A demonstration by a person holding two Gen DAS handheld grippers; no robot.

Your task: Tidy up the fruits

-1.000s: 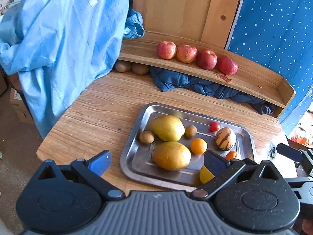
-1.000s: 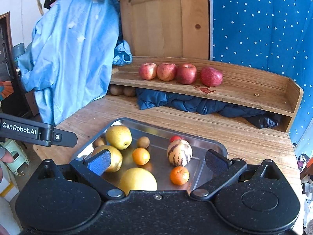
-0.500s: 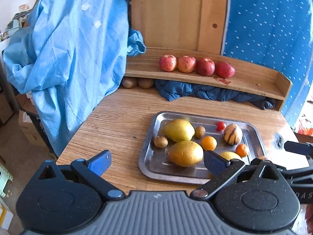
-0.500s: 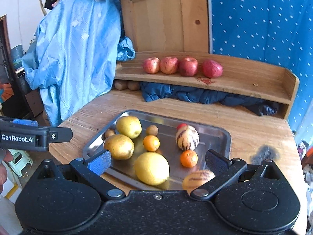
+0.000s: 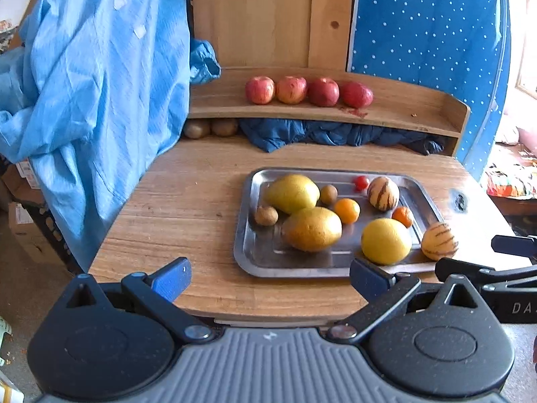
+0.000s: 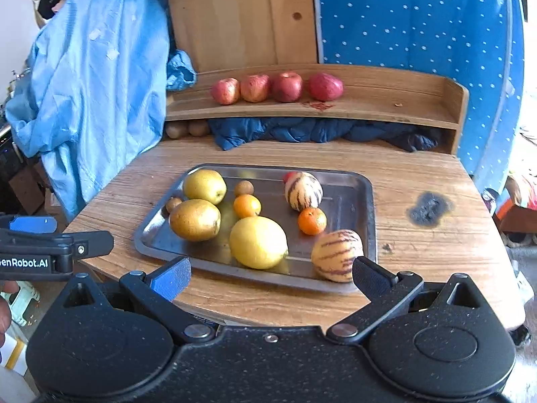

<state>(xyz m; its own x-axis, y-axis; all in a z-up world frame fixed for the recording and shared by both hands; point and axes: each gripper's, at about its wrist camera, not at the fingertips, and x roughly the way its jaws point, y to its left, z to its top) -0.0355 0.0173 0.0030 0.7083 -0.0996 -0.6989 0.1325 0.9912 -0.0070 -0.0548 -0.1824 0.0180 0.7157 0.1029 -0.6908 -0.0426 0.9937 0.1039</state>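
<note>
Hanging at far left: light blue garment [image 5: 97, 94], draped past the table [image 5: 188, 208] edge.
Left gripper [image 5: 268, 277]: fingers spread wide, nothing between them, held before the table's near edge.
Under shelf, left end: two brown fruits [image 5: 209, 128] beside dark blue cloth [image 5: 335, 134].
Shelf [image 5: 402, 107]: four red apples [image 5: 308, 90] in a row, touching or nearly so.
Tray [image 6: 151, 238]: steel, flat on the table, holding all loose fruit.
Tray, left part: two yellow pears [image 6: 201, 201], two small brown fruits [image 6: 243, 188].
Tray, middle: large lemon [image 6: 258, 241] near front rim, orange [image 6: 247, 206] behind it.
Tray, right part: striped melon [image 6: 303, 190], red tomato [image 5: 361, 182] just behind, tangerine [image 6: 312, 221], second striped melon [image 6: 335, 255] at the front right corner.
Right gripper [image 6: 268, 277]: fingers spread wide, empty, just short of the tray.
</note>
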